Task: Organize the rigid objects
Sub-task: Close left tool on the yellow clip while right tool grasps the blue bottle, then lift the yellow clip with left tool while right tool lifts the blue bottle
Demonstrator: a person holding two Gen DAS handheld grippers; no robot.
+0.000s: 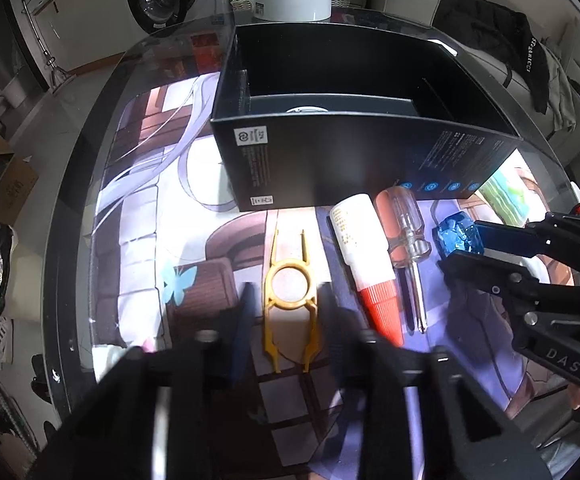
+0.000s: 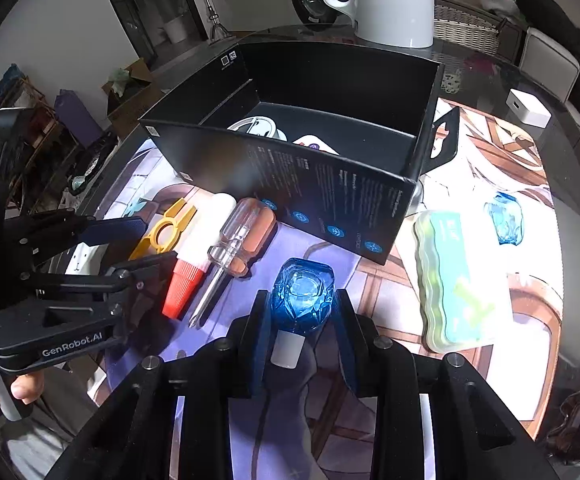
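Here, right tongs [image 2: 302, 312] clenched on blue glass bottle [image 2: 303, 294], left tongs [image 1: 284, 312] released, straddling yellow tool [image 1: 290, 284].

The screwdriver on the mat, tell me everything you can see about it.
The screwdriver has a clear plastic handle with an orange section and a thin metal shaft that looks cross-tipped. It lies flat on the printed mat, handle end close to the black box, tip pointing away from it. The red-capped white bottle lies alongside, close or touching. Neither gripper holds it.
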